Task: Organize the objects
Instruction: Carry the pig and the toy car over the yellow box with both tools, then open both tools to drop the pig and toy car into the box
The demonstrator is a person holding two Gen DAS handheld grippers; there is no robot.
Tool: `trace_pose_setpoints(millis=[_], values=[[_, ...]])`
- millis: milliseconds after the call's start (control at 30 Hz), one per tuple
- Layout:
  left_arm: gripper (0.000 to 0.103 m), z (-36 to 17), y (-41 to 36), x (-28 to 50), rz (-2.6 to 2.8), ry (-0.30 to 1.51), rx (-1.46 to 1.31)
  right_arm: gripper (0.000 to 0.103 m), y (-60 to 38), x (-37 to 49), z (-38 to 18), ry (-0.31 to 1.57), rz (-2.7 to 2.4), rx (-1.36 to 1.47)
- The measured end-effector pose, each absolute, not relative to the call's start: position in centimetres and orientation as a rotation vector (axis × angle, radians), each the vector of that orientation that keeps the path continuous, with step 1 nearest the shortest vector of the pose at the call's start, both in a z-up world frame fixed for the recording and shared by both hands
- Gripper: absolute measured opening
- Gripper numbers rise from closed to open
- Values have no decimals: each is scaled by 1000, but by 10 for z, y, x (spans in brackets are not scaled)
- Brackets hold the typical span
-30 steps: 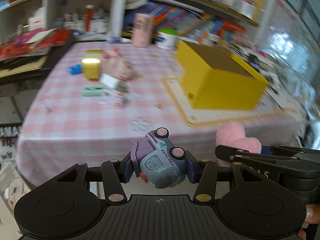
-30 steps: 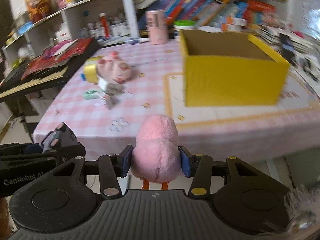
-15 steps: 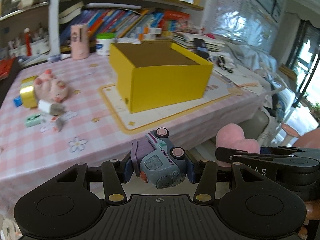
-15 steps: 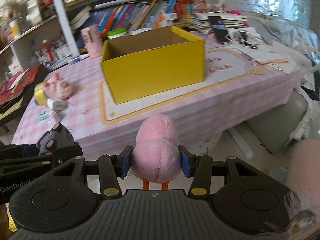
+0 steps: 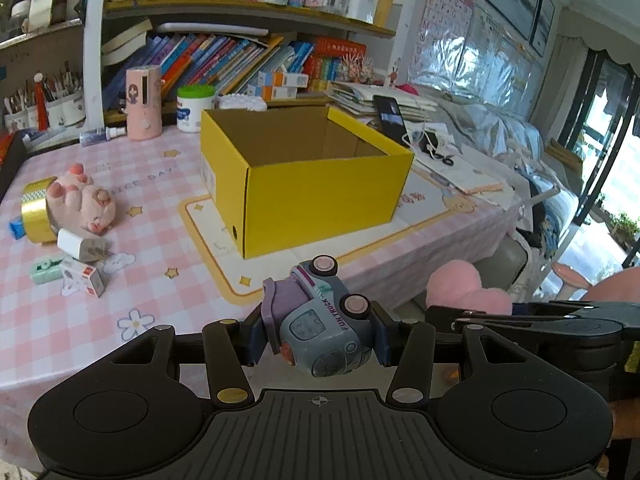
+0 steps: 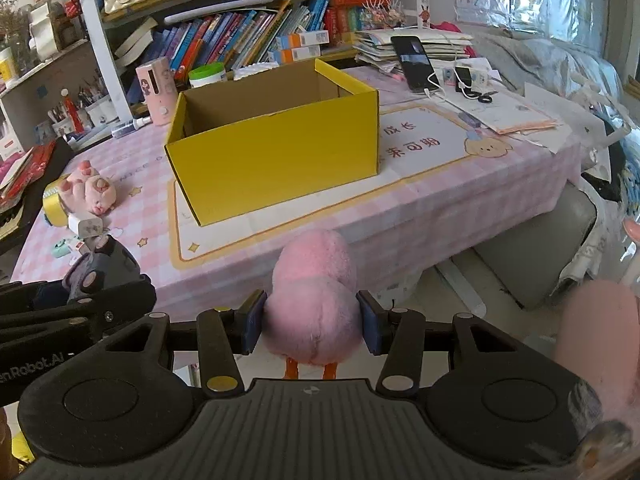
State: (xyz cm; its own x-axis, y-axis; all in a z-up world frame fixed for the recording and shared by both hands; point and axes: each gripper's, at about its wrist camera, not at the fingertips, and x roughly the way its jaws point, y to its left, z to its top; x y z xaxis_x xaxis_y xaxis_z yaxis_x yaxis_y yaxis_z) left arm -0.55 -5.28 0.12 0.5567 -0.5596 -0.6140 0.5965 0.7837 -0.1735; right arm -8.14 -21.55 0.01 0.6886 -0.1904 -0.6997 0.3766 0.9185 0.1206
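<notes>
My left gripper is shut on a grey-blue toy truck with pink wheels, held in the air before the table's front edge. My right gripper is shut on a pink plush bird with orange legs, also off the table's front. An open yellow cardboard box stands on a placemat in the middle of the table; it also shows in the right wrist view and looks empty. The plush also shows in the left wrist view, the truck in the right wrist view.
On the pink checked tablecloth at the left lie a pink plush pig, a gold tape roll, a white charger, a small box and a green item. A pink cup, a white jar, a phone and papers stand at the back.
Both grippers have swung right and closer to the table, still holding the truck and the plush. The yellow box now sits centred ahead in both views.
</notes>
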Motion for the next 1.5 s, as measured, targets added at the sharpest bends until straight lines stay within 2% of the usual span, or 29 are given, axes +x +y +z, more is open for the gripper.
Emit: trace_pose_setpoints(millis=[200, 500, 800, 1200, 1500], values=[[49, 9, -62, 1, -677, 643, 65, 46, -220, -67, 1, 731, -298, 238], [49, 44, -99, 50, -634, 509, 65, 46, -254, -21, 36, 565, -255, 169], [49, 50, -148, 106, -532, 498, 89, 46, -316, 40, 66, 479, -183, 148], [49, 13, -195, 156, -406, 641, 171, 46, -350, 134, 55, 585, 5, 71], [49, -13, -207, 180, -355, 748, 203, 46, -327, 205, 15, 784, 188, -102]])
